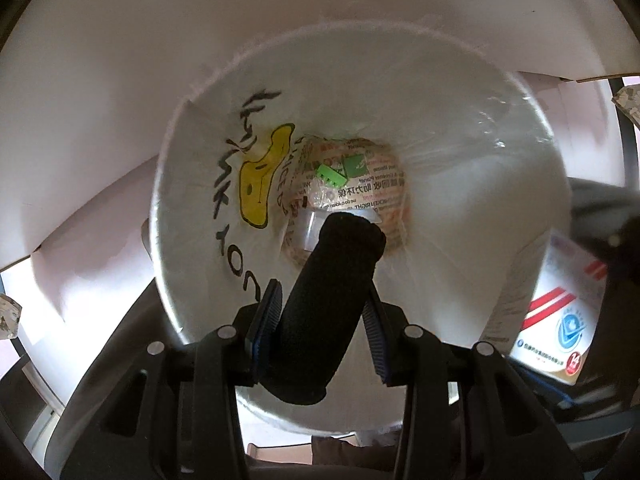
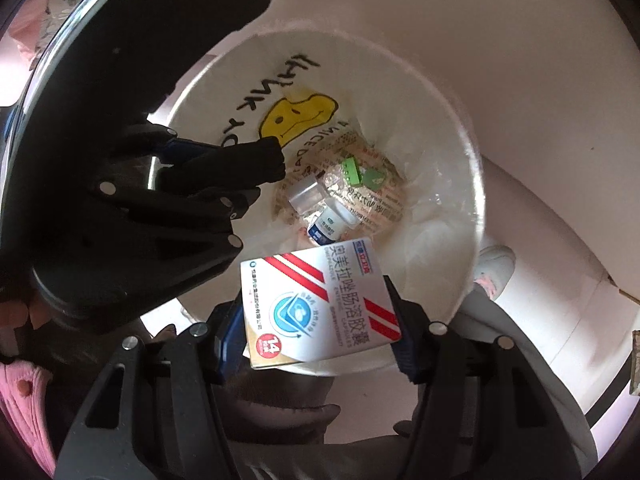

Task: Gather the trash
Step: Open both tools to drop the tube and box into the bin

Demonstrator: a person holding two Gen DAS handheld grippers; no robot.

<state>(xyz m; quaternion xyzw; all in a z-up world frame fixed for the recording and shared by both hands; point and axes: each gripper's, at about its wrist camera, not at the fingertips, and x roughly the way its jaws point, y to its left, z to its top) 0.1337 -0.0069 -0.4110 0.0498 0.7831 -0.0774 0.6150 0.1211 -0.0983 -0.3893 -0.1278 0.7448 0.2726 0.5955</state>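
A round white trash bin lined with a white plastic bag [image 1: 460, 216], printed with black handwritten lettering and a yellow smiley blob, stands open-topped. Above its opening, a black foam cylinder [image 1: 324, 304] tilts down toward the inside, pinched between two blue-padded fingers. A white medicine box with red stripes, a blue emblem and a red "14" badge [image 2: 320, 304] hangs flat over the bin's near rim, gripped by its two side edges. At the bottom lie printed wrapping paper [image 2: 380, 200], a small green plastic connector [image 2: 350, 170], a clear plastic cap [image 2: 306, 194] and a small white bottle with a blue label [image 2: 330, 226].
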